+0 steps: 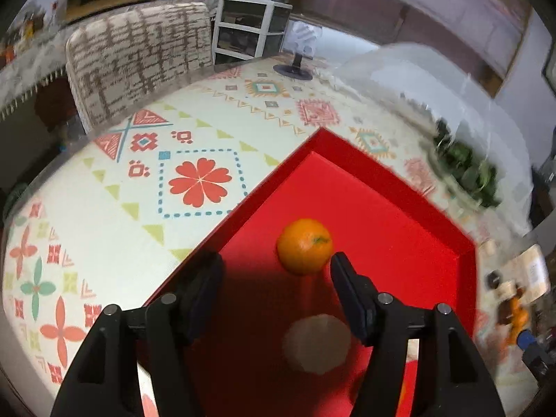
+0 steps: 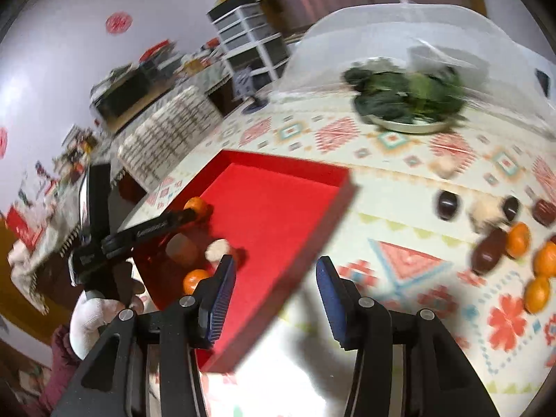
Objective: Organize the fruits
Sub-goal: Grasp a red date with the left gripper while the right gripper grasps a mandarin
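Partway through, by the look of it. Red tray [image 1: 399, 208] on the patterned tablecloth [image 1: 104, 215] already holding a few bits: one orange [image 1: 305, 246] sitting loose on the tray floor just past the left gripper [image 1: 274, 271], a pale roundish thing [image 1: 317, 343] nearer the camera (blurry, can't tell what fruit), and from the right wrist view a second orange [image 2: 195, 279] at the near tray edge, half hidden behind a finger.

Still plenty left though. Off to the right of the tray on the cloth: a cluster of oranges [image 2: 542, 264], some dark brown glossy oval things [image 2: 446, 204] (dates or chestnuts maybe, too smeared to say) and another pale lump [image 2: 484, 212] among them. None of that sorted yet.

Left gripper: jaws about half open, nothing pinched, orange lying free just ahead of the right-hand fingertip, apparently apart from it. Looks like a fresh drop-off, but that's a guess.

Right gripper [image 2: 274, 278]: jaws parted a fair bit, empty, hanging over the tray's near edge, the loose pile well off to its right. Probably heading back for the next piece.

Textures: oranges round, dimpled matte peel, green stem nub on top. Tray looks like rigid smooth card or plastic, shallow, square corners, low upright walls. Cloth flat and printed, slight sheen. Gripper pads ribbed, dark blue, on black plastic arms. Plate of leafy greens [image 2: 410, 93] under a clear dome further back, not part of this.
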Demonstrator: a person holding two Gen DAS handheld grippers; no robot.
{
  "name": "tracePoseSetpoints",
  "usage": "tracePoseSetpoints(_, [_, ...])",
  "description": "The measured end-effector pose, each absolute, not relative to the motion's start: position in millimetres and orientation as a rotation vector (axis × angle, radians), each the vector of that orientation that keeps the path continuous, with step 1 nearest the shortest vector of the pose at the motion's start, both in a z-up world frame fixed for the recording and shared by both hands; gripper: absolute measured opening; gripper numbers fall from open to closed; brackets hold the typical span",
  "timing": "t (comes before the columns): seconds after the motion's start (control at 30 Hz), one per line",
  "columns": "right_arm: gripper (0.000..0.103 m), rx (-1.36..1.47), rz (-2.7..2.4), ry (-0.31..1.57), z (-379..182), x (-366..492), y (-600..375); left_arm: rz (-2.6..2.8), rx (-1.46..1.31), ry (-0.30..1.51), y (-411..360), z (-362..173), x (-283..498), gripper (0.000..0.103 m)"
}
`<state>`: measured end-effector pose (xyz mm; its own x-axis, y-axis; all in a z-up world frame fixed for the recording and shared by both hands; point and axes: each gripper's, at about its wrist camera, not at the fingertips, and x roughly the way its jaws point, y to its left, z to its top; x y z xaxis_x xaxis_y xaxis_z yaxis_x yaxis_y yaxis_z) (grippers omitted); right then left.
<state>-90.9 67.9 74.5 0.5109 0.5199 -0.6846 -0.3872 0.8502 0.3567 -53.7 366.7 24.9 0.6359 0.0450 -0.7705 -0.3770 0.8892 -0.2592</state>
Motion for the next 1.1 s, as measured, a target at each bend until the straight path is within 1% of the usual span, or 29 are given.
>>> tracePoseSetpoints(0.13, [0.052,0.214,0.451,0.806,93,-102,-2,0.238,-0.393,0.723,354,71,-78,0.064])
tracePoseSetpoints(0.2, [0.056,0.218,0.368,0.769,101,-107,-42,0.187,-0.366,0.674,334,94,-86,0.072])
tracePoseSetpoints(0.23, [0.058,0.218,0.326,0.754,102,-110,-60,0.155,-0.354,0.653,321,104,-88,0.078])
tracePoseSetpoints(0.27, [0.058,0.219,0.283,0.748,102,-111,-79,0.116,-0.339,0.637,307,111,-90,0.081])
tracePoseSetpoints(0.37, [0.058,0.242,0.213,0.777,90,-110,-114,-0.025,-0.294,0.639,256,119,-86,0.082])
tracePoseSetpoints(0.53, [0.058,0.223,0.214,0.850,61,-101,-120,-0.227,-0.211,0.733,167,98,-59,0.082])
tracePoseSetpoints(0.7, [0.056,0.150,0.213,0.880,40,-84,-111,-0.303,-0.127,0.800,106,73,-35,0.081])
tracePoseSetpoints(0.8, [0.051,0.110,0.215,0.900,29,-75,-102,-0.322,-0.125,0.840,86,60,-23,0.081])
tracePoseSetpoints(0.87, [0.036,0.087,0.205,0.911,24,-72,-99,-0.322,-0.120,0.860,77,52,-16,0.081])
tracePoseSetpoints(1.1, [0.035,0.152,0.226,0.898,27,-77,-113,-0.349,-0.050,0.923,39,22,1,0.081])
